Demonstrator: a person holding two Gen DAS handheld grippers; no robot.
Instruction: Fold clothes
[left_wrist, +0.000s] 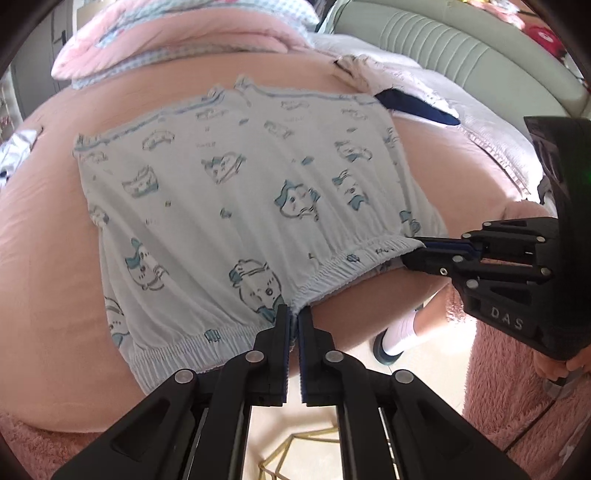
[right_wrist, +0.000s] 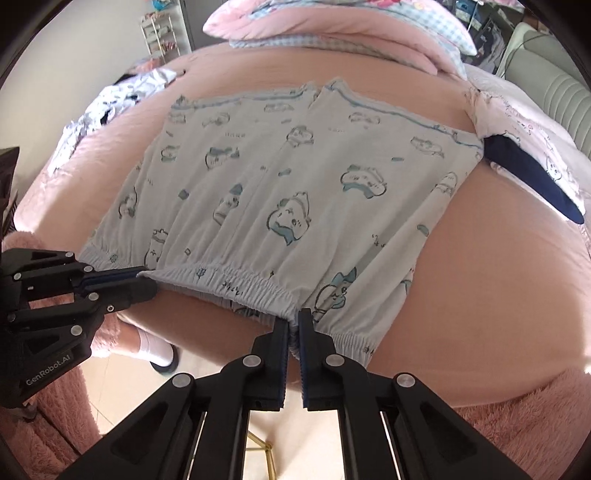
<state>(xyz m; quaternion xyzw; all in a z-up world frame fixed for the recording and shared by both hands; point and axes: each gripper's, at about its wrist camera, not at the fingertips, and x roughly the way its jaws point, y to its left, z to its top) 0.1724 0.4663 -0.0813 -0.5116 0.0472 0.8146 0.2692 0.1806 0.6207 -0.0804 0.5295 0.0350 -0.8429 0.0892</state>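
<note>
Pale blue shorts (left_wrist: 236, 192) (right_wrist: 295, 184) with a cartoon print lie flat on the pink bed sheet (left_wrist: 44, 236) (right_wrist: 480, 258), elastic waistband towards me at the bed's near edge. My left gripper (left_wrist: 294, 314) is shut on the waistband, with fabric bunched between its blue pads. In the right wrist view the left gripper (right_wrist: 142, 277) pinches the band's left end. My right gripper (right_wrist: 294, 319) is shut on the waistband too. From the left wrist view the right gripper (left_wrist: 415, 248) comes in from the right, closed on the band's right end. The band between them sags slightly off the sheet.
A pink quilt (left_wrist: 177, 33) (right_wrist: 332, 26) is piled at the back. A white and navy garment (left_wrist: 413, 103) (right_wrist: 535, 181) lies to the right, crumpled clothes (right_wrist: 107, 99) to the left. Below are a fluffy pink rug (right_wrist: 517, 417), a socked foot (left_wrist: 399, 336) and a gold wire frame (left_wrist: 295, 454).
</note>
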